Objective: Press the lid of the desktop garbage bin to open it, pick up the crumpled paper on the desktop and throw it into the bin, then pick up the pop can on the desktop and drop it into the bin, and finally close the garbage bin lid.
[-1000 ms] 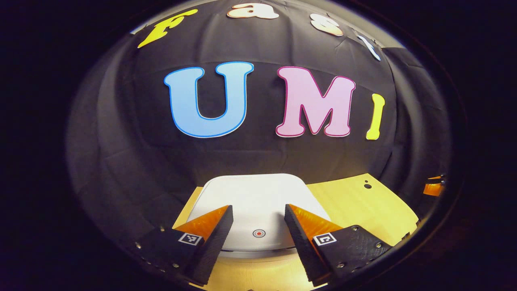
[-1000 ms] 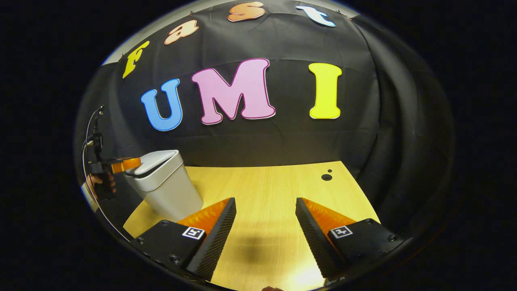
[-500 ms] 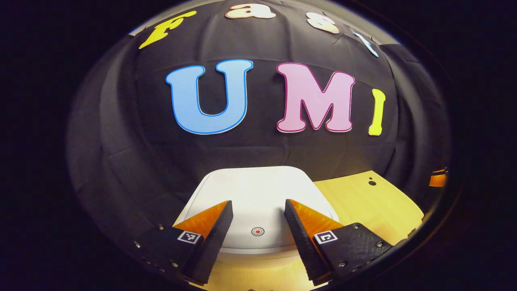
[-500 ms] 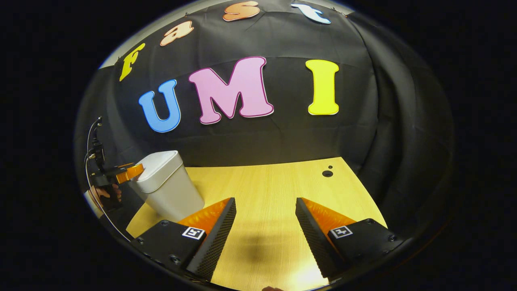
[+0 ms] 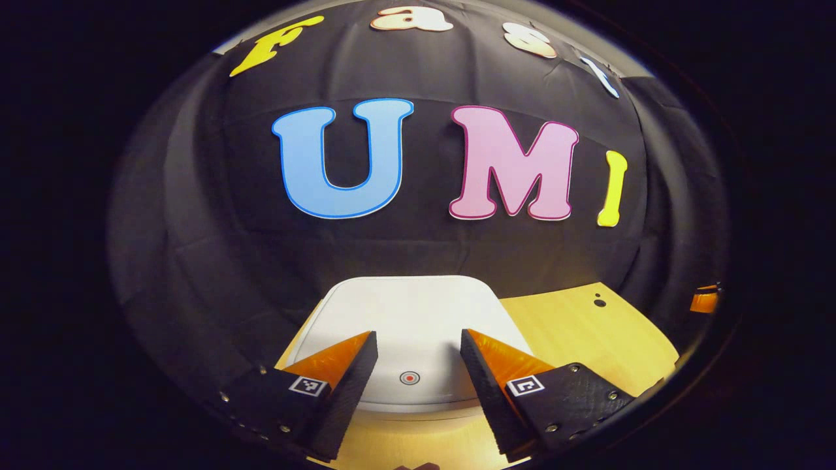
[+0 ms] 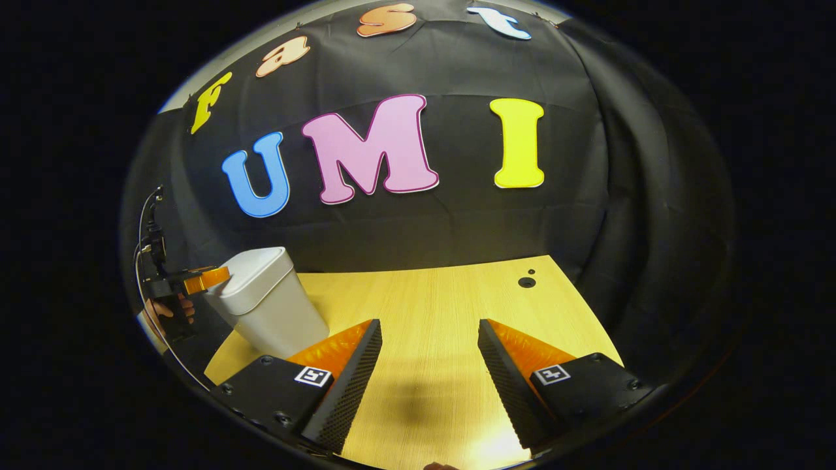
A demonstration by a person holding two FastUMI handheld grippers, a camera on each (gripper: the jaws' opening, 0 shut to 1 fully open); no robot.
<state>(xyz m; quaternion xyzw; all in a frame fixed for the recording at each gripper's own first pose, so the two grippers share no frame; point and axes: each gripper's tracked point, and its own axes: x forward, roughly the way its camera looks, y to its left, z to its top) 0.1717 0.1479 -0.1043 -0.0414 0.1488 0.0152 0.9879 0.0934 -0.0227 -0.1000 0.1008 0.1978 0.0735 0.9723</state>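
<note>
Lid [image 5: 418,313] of the bin [image 6: 271,307] sits at the bottom middle, right under the spread left gripper [image 5: 418,349]; the right gripper [image 6: 428,339], spread too, is farther away.

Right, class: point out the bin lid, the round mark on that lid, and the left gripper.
bin lid [image 5: 411,313], left gripper view, on its flat top.
round mark [image 5: 409,377], left gripper view, on its centre.
left gripper [image 5: 418,339], left gripper view, midway between its open fingertips.

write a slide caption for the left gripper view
Open left gripper poised over the bin's shut lid, red dot between its fingers.
</note>
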